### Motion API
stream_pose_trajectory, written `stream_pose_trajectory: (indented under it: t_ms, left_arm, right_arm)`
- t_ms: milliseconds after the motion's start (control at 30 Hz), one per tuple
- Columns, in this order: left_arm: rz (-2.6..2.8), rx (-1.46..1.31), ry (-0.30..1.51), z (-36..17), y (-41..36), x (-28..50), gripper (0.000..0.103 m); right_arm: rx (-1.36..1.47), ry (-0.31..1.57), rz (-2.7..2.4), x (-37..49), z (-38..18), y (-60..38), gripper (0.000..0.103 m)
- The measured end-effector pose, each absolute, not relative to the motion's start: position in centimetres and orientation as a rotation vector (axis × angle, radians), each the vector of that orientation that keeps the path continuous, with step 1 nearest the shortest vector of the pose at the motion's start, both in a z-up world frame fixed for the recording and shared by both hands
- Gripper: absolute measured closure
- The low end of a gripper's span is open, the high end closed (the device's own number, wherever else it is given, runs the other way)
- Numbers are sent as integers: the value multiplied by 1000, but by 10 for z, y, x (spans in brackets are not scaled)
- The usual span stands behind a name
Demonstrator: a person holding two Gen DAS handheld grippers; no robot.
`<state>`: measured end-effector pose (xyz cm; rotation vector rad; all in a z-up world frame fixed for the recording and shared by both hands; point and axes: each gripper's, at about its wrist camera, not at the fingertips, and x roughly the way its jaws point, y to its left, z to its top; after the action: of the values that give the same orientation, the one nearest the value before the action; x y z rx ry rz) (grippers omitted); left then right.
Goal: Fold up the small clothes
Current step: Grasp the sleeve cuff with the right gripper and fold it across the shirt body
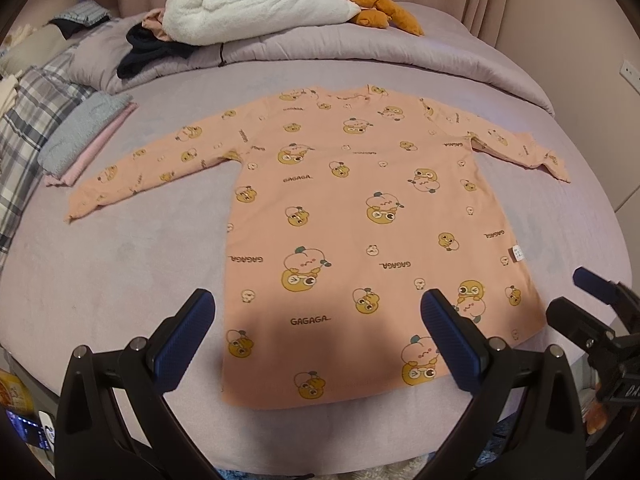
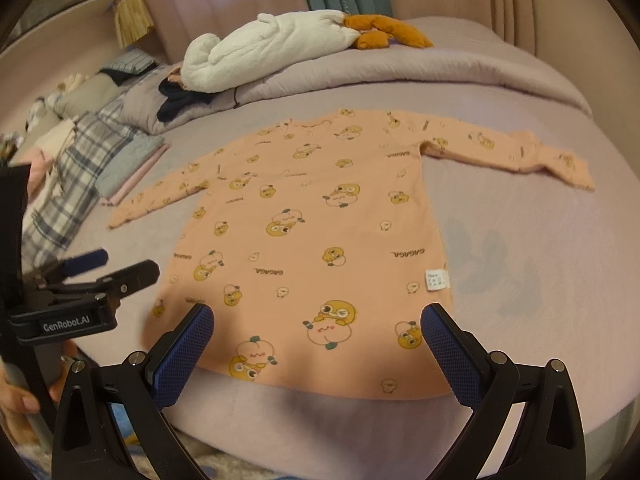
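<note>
Pink curtains and a pink wall stand behind a big bed (image 1: 120,264) with a soft purple cover. At the far end of the bed a fluffy white blanket (image 1: 260,0) lies on a rolled purple quilt (image 1: 340,52), with an orange plush toy (image 1: 384,10) beside it. A small stack of folded clothes (image 1: 86,136) sits at the left side.

In the middle of the bed lies a peach shirt (image 1: 360,216) with long sleeves and little duck pictures. It is spread out flat and smooth. Its neck points away, toward the quilt, and its bottom hem is near the close edge of the bed. So its long way runs from near to far. The left sleeve (image 1: 156,172) goes out and slants down toward the folded stack. The right sleeve (image 1: 516,148) goes out to the right, with its end bent over. A small white tag (image 2: 435,279) sticks out at the right side seam.

The left claw (image 1: 318,332) hangs above the hem with its two blue fingers wide apart, holding nothing. The right claw (image 2: 316,346) is also over the hem, fingers wide apart and empty.

I think the folding has not started yet; the shirt is only laid out. The next move probably needs a claw to go to a sleeve or a side edge, pinch the cloth, and bring it across the body. Both layers should be caught, or the shirt will wrinkle.
</note>
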<state>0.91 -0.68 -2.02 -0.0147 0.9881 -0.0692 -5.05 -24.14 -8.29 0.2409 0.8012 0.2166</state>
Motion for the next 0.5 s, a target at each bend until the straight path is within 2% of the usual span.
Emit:
stream_pose_trajectory:
  t_ms: [333,500]
  left_arm:
    - [-243,-247,1101,-50,-2,33,0]
    - [-265,-271,1105,-52,-7,56,0]
  right_arm:
    - [551,804,168,-34,-110,-310,1]
    - [688,750,98,-26,-120,-359,1]
